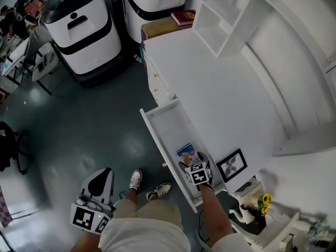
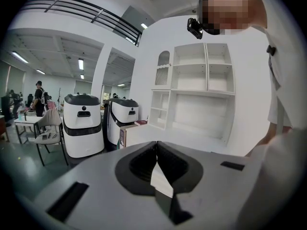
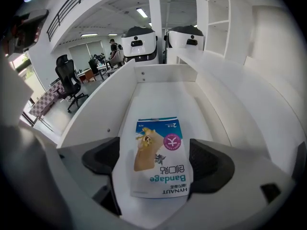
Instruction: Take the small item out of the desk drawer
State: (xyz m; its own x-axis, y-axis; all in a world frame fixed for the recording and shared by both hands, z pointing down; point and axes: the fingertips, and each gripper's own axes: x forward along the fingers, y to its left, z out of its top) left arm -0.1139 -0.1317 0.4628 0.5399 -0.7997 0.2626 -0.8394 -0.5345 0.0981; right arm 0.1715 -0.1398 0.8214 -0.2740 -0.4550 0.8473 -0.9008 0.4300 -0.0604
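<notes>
The white desk drawer [image 1: 156,135] stands pulled out. On its floor lies a small blue-and-white bandage packet [image 1: 185,152]. My right gripper [image 1: 193,161] reaches into the drawer, open, with its jaws on either side of the packet [image 3: 160,157]. In the right gripper view the packet lies flat between the two dark pads [image 3: 103,159] of the right gripper [image 3: 158,166], not squeezed. My left gripper [image 1: 102,178] hangs low at the left, over the floor and away from the drawer. The left gripper [image 2: 156,152] has its jaws together with nothing in them.
Two white robot machines [image 1: 79,25] stand on the grey floor at the back. A white shelf unit [image 1: 231,14] sits on the desk top [image 1: 210,83]. A black picture frame [image 1: 232,164] and yellow flowers [image 1: 265,199] lie near the drawer. The person's shoes [image 1: 149,185] are beside the drawer front.
</notes>
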